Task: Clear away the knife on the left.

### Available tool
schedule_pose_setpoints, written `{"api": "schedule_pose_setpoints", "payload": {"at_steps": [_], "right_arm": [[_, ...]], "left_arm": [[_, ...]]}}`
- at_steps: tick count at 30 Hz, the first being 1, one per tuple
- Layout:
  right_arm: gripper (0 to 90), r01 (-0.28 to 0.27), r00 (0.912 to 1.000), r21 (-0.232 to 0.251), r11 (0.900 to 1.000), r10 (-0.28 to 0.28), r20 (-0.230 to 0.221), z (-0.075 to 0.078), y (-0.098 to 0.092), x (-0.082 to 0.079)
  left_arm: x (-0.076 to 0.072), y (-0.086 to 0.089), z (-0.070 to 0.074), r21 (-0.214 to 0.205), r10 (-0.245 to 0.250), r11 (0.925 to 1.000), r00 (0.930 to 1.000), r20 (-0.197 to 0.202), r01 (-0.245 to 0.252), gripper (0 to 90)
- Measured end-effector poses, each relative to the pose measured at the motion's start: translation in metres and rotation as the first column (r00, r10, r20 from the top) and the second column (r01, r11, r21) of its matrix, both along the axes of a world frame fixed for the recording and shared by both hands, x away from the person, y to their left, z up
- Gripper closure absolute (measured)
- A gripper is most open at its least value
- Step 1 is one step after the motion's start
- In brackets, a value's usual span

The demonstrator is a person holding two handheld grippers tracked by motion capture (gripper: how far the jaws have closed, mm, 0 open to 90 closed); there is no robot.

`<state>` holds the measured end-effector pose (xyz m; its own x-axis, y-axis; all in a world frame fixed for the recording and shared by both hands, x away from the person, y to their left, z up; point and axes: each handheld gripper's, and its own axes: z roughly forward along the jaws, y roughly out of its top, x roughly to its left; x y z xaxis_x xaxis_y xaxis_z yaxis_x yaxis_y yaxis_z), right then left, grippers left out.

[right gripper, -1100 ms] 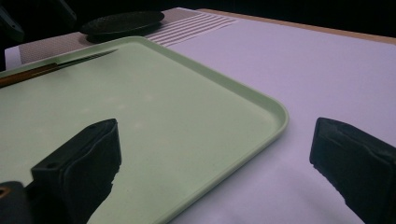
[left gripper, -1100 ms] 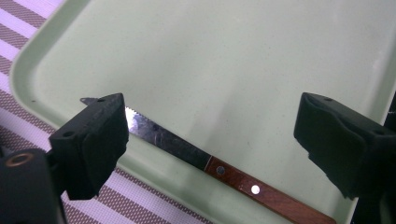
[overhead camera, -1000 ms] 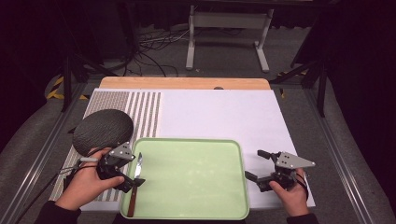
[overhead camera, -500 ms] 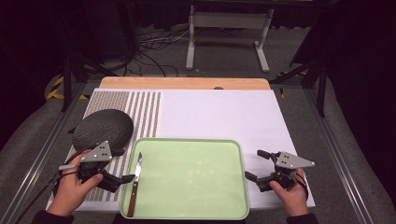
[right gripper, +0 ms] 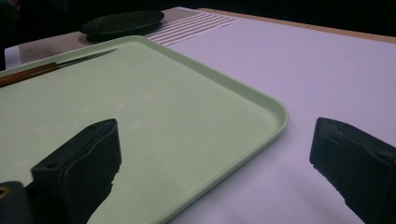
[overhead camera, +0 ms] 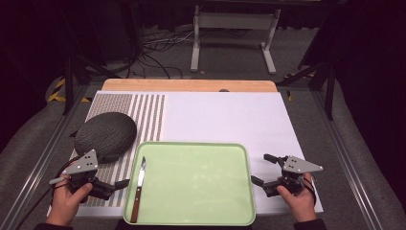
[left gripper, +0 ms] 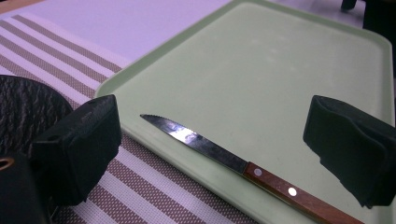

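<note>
Since a second ago our left hand-held gripper [overhead camera: 119,183] has pulled back from the knife [overhead camera: 139,188] to the striped mat [overhead camera: 143,115], jaws wide and empty, while our right hand-held gripper [overhead camera: 261,171] sits unmoved, equally wide, off the tray's [overhead camera: 201,158] right edge. We see the knife lying along the tray's left rim, blade pointing away, with the dark plate [overhead camera: 105,134] beyond on the surface [overhead camera: 225,115].

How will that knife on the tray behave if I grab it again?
The knife looks stiff, so it probably won't flex. It lies flat along the green tray's left rim, so it likely won't roll, though it may skid on the smooth tray. The wooden handle probably offers the safer grip.
</note>
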<state>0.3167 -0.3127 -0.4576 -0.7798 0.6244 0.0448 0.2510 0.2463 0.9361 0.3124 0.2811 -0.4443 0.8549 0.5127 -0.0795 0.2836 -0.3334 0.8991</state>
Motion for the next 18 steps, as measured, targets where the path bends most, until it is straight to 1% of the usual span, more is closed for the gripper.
{"api": "schedule_pose_setpoints", "payload": {"at_steps": [1,3,7,8,12,15,18], "right_arm": [[3.0,0.0,1.0,0.0,1.0,0.0,-0.001,0.0,0.0,0.0],[3.0,-0.001,1.0,0.0,1.0,0.001,-0.002,0.0,0.001,0.0],[3.0,0.0,1.0,-0.001,1.0,0.0,0.0,0.0,0.0,0.0],[3.0,0.0,1.0,0.0,1.0,0.0,0.0,0.0,0.0,0.0],[3.0,0.0,1.0,0.0,1.0,0.0,0.0,0.0,0.0,0.0],[3.0,-0.002,1.0,0.002,1.0,0.002,0.001,0.0,-0.001,0.0],[3.0,0.001,1.0,0.006,1.0,-0.001,0.001,0.0,-0.001,0.0]], "left_arm": [[-0.001,0.002,-0.002,-0.01,0.002,1.0,1.0,0.0,-0.002,5.4],[-0.001,0.005,-0.004,-0.014,0.004,0.9999,1.0,0.006,-0.004,5.3],[-0.002,0.009,-0.009,-0.007,0.01,0.9999,0.9999,0.009,-0.01,4.9],[-0.002,0.011,-0.012,0.004,0.019,0.9998,0.9996,0.019,-0.019,5.0],[-0.002,0.018,-0.017,0.008,0.035,0.9993,0.999,0.027,-0.035,5.3],[-0.002,0.022,-0.021,0.026,0.047,0.9985,0.9985,0.029,-0.048,5.3],[-0.002,0.025,-0.023,0.025,0.051,0.9984,0.9984,0.024,-0.051,5.2]]}}
